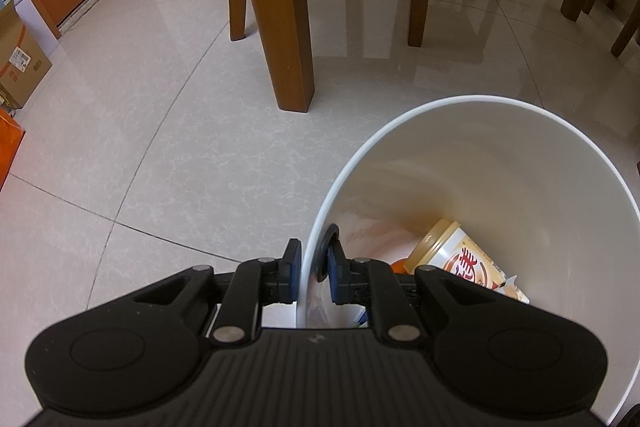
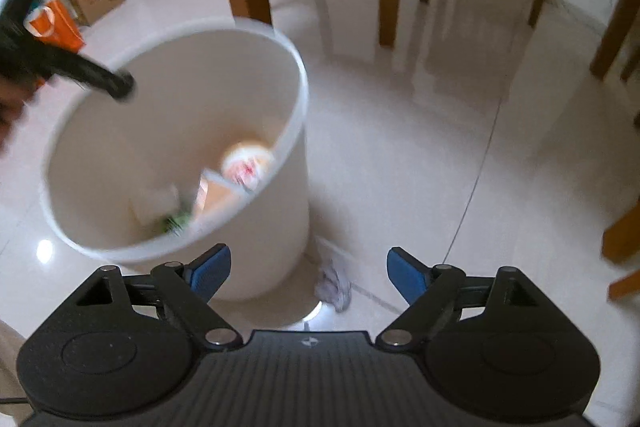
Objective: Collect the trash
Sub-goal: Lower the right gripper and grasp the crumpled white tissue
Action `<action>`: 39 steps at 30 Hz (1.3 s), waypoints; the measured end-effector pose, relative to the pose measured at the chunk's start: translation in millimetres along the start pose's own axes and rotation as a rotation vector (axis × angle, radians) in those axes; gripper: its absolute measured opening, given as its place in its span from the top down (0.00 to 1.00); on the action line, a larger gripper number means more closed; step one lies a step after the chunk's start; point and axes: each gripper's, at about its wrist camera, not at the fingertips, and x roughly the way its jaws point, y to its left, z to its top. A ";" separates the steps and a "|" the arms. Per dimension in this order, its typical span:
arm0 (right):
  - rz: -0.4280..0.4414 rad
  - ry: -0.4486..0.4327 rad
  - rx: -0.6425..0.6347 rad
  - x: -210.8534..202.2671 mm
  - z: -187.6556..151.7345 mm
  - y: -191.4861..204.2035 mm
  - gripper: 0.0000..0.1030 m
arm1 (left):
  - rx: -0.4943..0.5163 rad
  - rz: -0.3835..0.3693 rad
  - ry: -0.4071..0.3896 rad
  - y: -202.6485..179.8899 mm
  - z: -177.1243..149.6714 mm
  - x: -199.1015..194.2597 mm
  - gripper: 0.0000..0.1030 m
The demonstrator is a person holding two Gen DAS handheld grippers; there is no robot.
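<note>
From my left wrist camera, my left gripper (image 1: 313, 275) is clamped on the rim of the white trash bin (image 1: 520, 163), one pad outside the wall and the other inside it. Down in the bin lies a cream and gold paper cup (image 1: 460, 259) with red print, tipped on its side, with something orange just beside it and a scrap of wrapper at its lower end. The bin stands on the pale tiled floor (image 1: 160, 131). Beyond it rise the wooden table legs (image 1: 288, 27) and chair legs, and a cardboard box (image 1: 20, 55) sits at the far left near an orange door.

From my right wrist camera, my right gripper (image 2: 308, 275) is spread wide and holds nothing, its blue pads well apart. Between them, on the floor, lies a crumpled white tissue (image 2: 334, 285), touching or just beside the foot of the bin (image 2: 288, 227). The bin looks tilted and is blurred; inside I make out the cup (image 2: 248, 163), a tan carton (image 2: 216, 197) and something green. My left gripper's dark finger (image 2: 120, 83) hooks over the far rim. An orange bag (image 2: 52, 23) and the box stand at the upper left.
</note>
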 end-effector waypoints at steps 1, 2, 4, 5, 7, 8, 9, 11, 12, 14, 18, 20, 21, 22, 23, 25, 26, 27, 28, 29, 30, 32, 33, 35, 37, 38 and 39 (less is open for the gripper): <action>-0.005 0.007 0.012 11.8 -7.7 -4.8 0.14 | 0.001 0.001 0.000 -0.5 -0.1 0.1 0.89; -0.007 0.014 0.028 24.0 -14.9 -9.5 0.14 | 0.003 0.002 -0.001 -0.8 -0.4 0.0 0.89; -0.015 0.023 0.057 49.8 -29.6 -17.0 0.14 | 0.005 0.004 -0.003 -1.1 -0.2 0.6 0.89; -0.019 0.032 0.070 61.6 -35.2 -20.4 0.14 | 0.007 0.006 -0.004 -1.6 -0.3 0.7 0.89; -0.026 0.055 0.089 84.3 -45.1 -24.3 0.14 | 0.012 0.009 -0.004 -2.1 -0.4 0.7 0.88; -0.031 0.069 0.092 96.2 -49.1 -24.7 0.14 | 0.013 0.009 -0.005 -2.1 -0.4 0.8 0.88; -0.037 0.078 0.082 108.8 -53.7 -24.2 0.14 | 0.015 0.010 -0.007 -2.1 -0.6 0.9 0.88; -0.058 0.088 0.063 126.5 -59.3 -22.2 0.15 | 0.023 0.014 -0.009 -3.0 -0.7 1.7 0.88; -0.058 0.097 0.057 136.9 -60.8 -20.4 0.16 | 0.025 0.016 -0.009 -3.4 -0.9 2.1 0.88; -0.055 0.103 0.052 154.2 -60.9 -17.0 0.16 | 0.033 0.019 -0.012 -4.0 -1.7 2.4 0.88; -0.065 0.124 0.016 184.5 -61.7 -11.7 0.21 | 0.039 0.022 -0.014 -4.5 -2.0 3.8 0.88; -0.077 0.132 -0.008 195.5 -60.6 -10.4 0.22 | 0.038 0.021 -0.015 -4.0 -2.1 4.2 0.88; -0.084 0.132 -0.018 198.5 -61.2 -10.4 0.23 | 0.040 0.022 -0.015 -4.0 -2.0 4.2 0.88; -0.088 0.133 -0.029 202.1 -60.9 -9.9 0.24 | 0.041 0.022 -0.015 -3.8 -2.0 4.3 0.88; -0.088 0.134 -0.035 204.9 -60.1 -9.8 0.24 | 0.041 0.022 -0.015 -3.5 -2.0 4.4 0.88; -0.089 0.136 -0.038 209.0 -58.5 -10.6 0.25 | 0.040 0.022 -0.015 -3.4 -1.9 4.5 0.88; -0.091 0.139 -0.041 210.9 -57.7 -10.4 0.25 | 0.040 0.022 -0.015 -3.0 -2.1 4.6 0.88; -0.098 0.143 -0.049 213.1 -58.0 -9.3 0.26 | 0.041 0.023 -0.016 -3.1 -2.0 4.8 0.88; -0.102 0.146 -0.058 214.3 -56.8 -9.4 0.28 | 0.044 0.023 -0.016 -2.9 -2.1 5.0 0.88; -0.099 0.153 -0.066 215.6 -56.1 -8.6 0.32 | 0.043 0.023 -0.016 -3.1 -1.7 5.0 0.88; -0.098 0.161 -0.070 216.5 -56.0 -8.1 0.40 | 0.044 0.022 -0.017 -3.5 -1.5 4.7 0.88; -0.079 0.172 -0.060 215.8 -55.4 -9.3 0.51 | 0.044 0.022 -0.019 -3.5 -1.9 4.7 0.88; -0.083 0.177 -0.053 214.3 -55.0 -10.0 0.54 | 0.044 0.023 -0.019 -3.9 -2.3 4.7 0.88; -0.070 0.185 -0.033 210.7 -54.6 -12.3 0.57 | 0.040 0.022 -0.017 -3.8 -2.0 5.1 0.88; -0.066 0.187 -0.019 204.8 -55.8 -15.5 0.58 | 0.036 0.020 -0.016 -3.4 -1.3 4.4 0.88; -0.070 0.186 -0.019 200.3 -56.1 -16.5 0.58 | 0.035 0.019 -0.016 -3.2 -1.3 4.5 0.88; -0.072 0.185 -0.018 195.9 -55.9 -17.0 0.58 | 0.036 0.018 -0.016 -2.9 -1.2 3.9 0.88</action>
